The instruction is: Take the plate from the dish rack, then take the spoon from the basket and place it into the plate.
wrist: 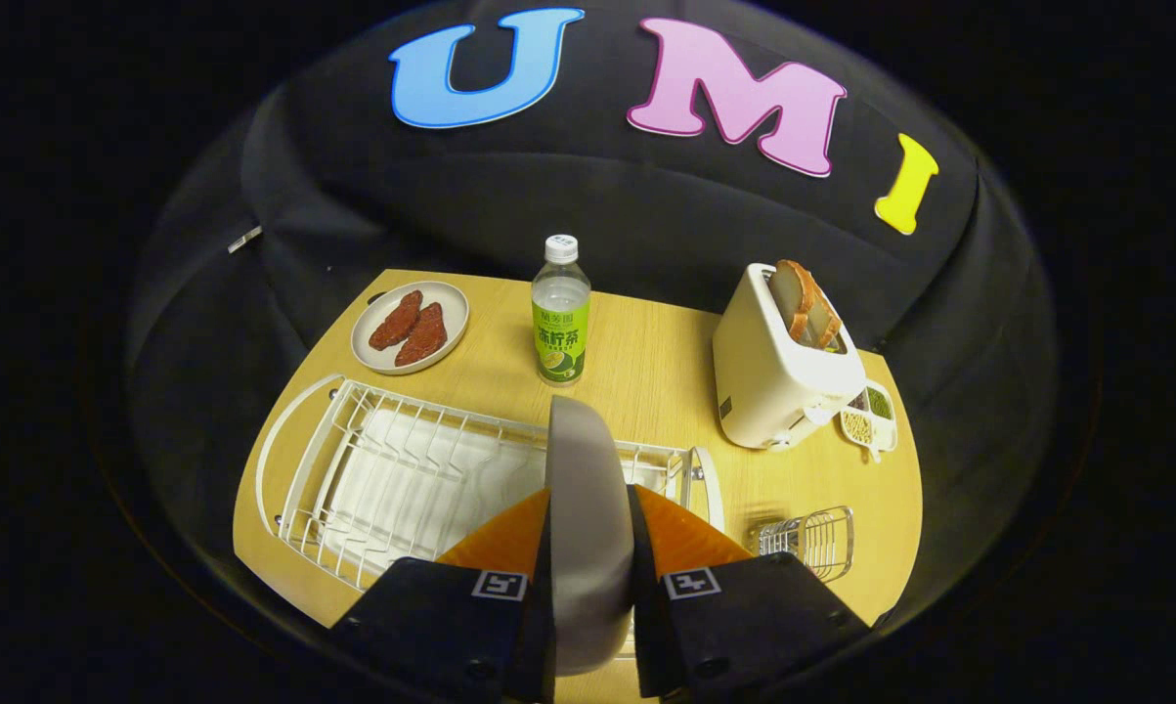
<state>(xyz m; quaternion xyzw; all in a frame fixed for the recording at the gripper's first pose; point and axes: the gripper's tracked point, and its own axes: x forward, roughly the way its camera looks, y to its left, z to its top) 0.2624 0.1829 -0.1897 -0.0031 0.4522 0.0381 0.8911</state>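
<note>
A grey plate (pixel 588 508) stands on edge between my two fingers, and my gripper (pixel 589 533) is shut on it. The plate is held above the white wire dish rack (pixel 402 469), over the rack's right end. The rack holds no other dishes that I can see. To the right of the fingers stands a small wire basket (pixel 810 540) on the wooden table (pixel 646 372); its contents are blurred and I cannot make out the spoon.
Beyond the rack stand a bottle with a green label (pixel 560 313), a plate with two reddish pieces of meat (pixel 410 328), and a white toaster with bread slices (pixel 781 367). A small divided dish of grains (pixel 871 416) sits right of the toaster.
</note>
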